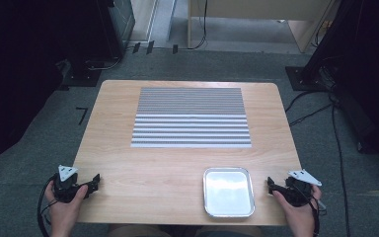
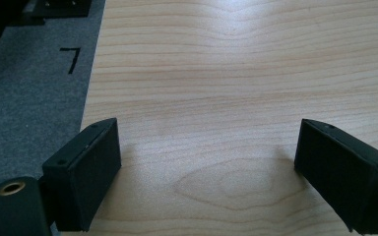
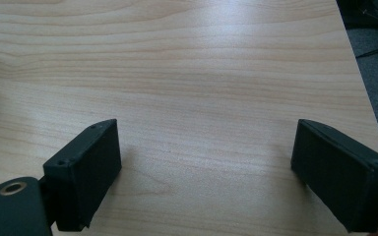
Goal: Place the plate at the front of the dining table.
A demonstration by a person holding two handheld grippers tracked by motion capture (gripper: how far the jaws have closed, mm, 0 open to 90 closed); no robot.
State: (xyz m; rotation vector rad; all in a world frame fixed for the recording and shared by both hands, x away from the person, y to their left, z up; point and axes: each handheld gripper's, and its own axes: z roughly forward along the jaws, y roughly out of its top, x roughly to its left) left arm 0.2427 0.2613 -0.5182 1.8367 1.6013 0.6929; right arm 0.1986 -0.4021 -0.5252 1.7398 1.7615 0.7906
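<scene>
High view: left hand-held gripper (image 1: 94,181) lower left, right hand-held gripper (image 1: 271,186) lower right, both released, empty; tray (image 1: 228,213) on table (image 1: 128,163) between.

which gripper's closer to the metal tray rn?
Right. The right gripper sits just off the metal tray, at the table's right edge; the left gripper is far across at the left edge.
</scene>
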